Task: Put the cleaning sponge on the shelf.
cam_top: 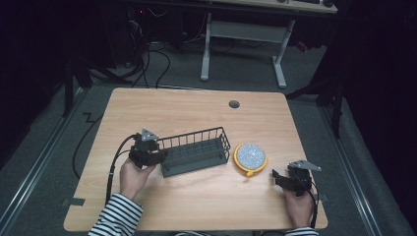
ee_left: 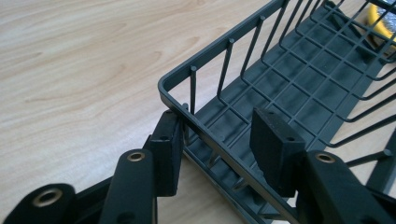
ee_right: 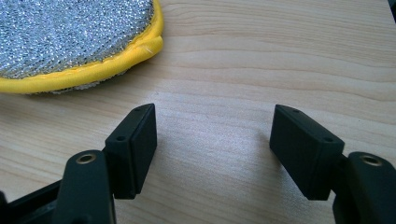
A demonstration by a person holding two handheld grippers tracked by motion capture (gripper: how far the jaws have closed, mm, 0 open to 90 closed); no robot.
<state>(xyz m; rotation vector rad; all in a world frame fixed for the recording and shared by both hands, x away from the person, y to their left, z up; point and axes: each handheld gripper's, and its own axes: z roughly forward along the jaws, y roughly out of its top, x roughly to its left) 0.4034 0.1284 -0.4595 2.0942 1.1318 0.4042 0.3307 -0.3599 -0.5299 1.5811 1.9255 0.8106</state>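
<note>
High view is showing the person's left gripper (cam_top: 156,156) at the left end of the dark wire basket (cam_top: 196,150), which is lying near the middle of the wooden table (cam_top: 196,108). Left gripper view is showing its jaws straddling the basket's end rim (ee_left: 205,133), one pad (ee_left: 169,147) outside against the wire and the other inside, apart from it, so the grip is looking loose rather than clamped. The basket is sitting empty and flat, so I judge that any filling is yet to come. Just right of it, the round yellow-edged scrubbing pad (cam_top: 250,157) is lying untouched. Farther right, the right gripper (cam_top: 276,178) is resting low near the table's front edge, jaws spread wide over bare wood, holding nothing. Nothing is blocking the way between pad and basket.
</note>
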